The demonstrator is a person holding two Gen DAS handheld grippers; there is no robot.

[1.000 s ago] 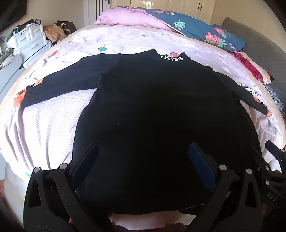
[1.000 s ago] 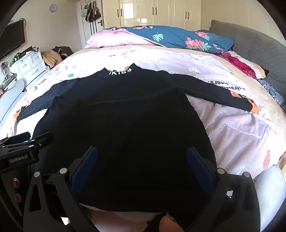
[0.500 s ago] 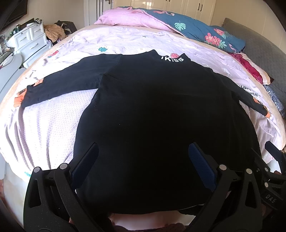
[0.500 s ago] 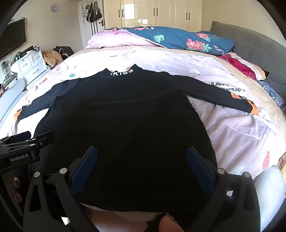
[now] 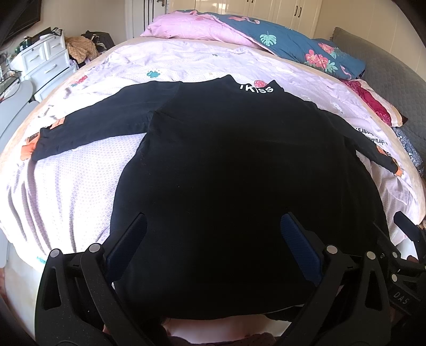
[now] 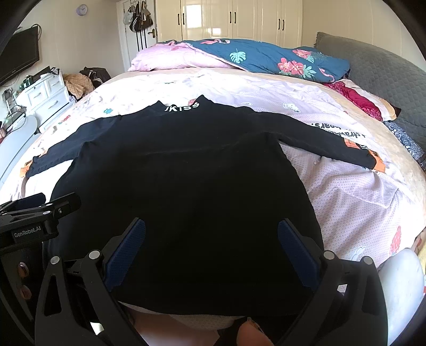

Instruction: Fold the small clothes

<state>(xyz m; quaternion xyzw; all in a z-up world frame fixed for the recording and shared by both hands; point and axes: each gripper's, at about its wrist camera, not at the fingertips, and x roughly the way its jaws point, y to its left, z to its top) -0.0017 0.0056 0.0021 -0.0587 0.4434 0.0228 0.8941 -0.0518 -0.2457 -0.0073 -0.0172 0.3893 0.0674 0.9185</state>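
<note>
Sunlit bedroom: cream wardrobes (image 6: 239, 21), white drawers (image 6: 42, 98), wall television (image 6: 18, 56).

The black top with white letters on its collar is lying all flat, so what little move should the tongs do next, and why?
Probably the left tongs should reach for the left sleeve to fold it inward. The black long-sleeved top lies flat on the pale printed bedsheet, both sleeves spread wide, and both tongs are open and empty.

Black top (image 5: 239, 173), white collar lettering; pale pink dotted sheet (image 5: 80, 181); blue floral quilt (image 6: 279, 61).
</note>
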